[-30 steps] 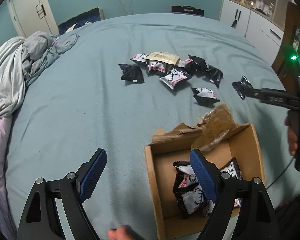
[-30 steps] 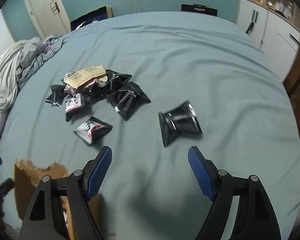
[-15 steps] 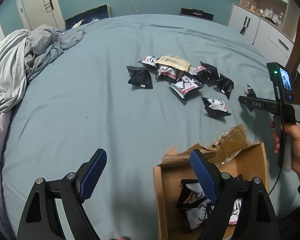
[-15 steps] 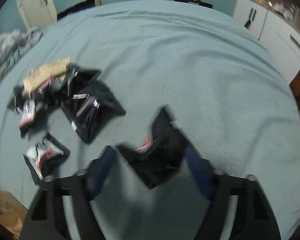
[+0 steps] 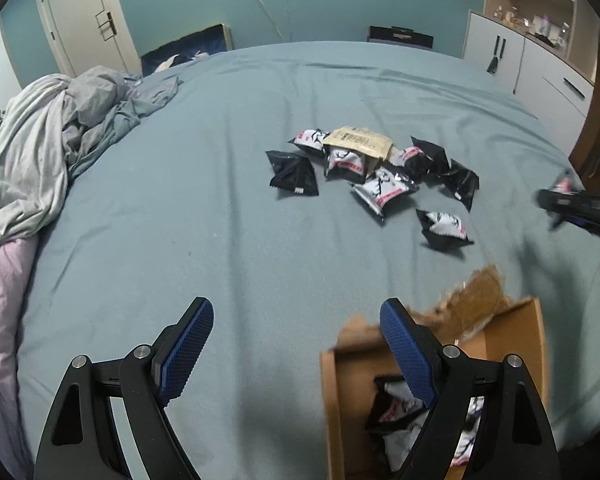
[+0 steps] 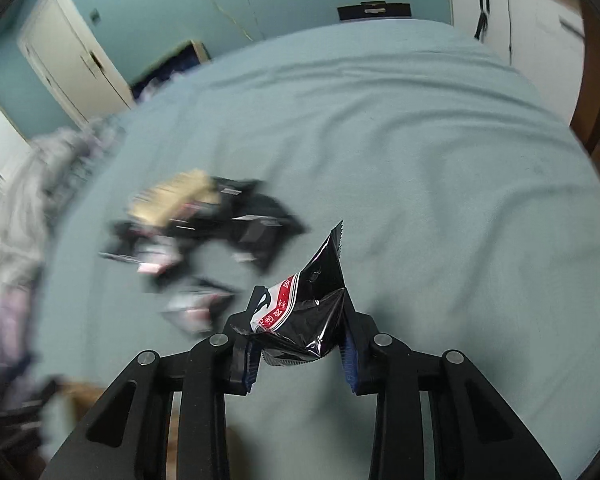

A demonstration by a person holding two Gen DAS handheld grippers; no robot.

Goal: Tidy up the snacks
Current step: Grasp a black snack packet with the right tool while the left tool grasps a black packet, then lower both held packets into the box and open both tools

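Several black-and-white snack packets lie heaped mid-bed around a tan packet; one more packet sits apart, nearer the box. An open cardboard box at lower right holds more packets. My left gripper hangs open over bare bedsheet, its right finger above the box's near corner. My right gripper is closing, its blue pads pressing a black snack packet with a red-and-white band, lifted off the sheet. From the left wrist view, that gripper is blurred at the right edge.
The bed has a blue-grey sheet. Crumpled grey bedding is piled along its left side. White cabinets stand at the far right and a white door at the far left. The box has a torn flap.
My right gripper came down over the lone black packet, closed its jaws on it and raised it. My left gripper stayed open and shifted slightly, so the box sits lower in its view.
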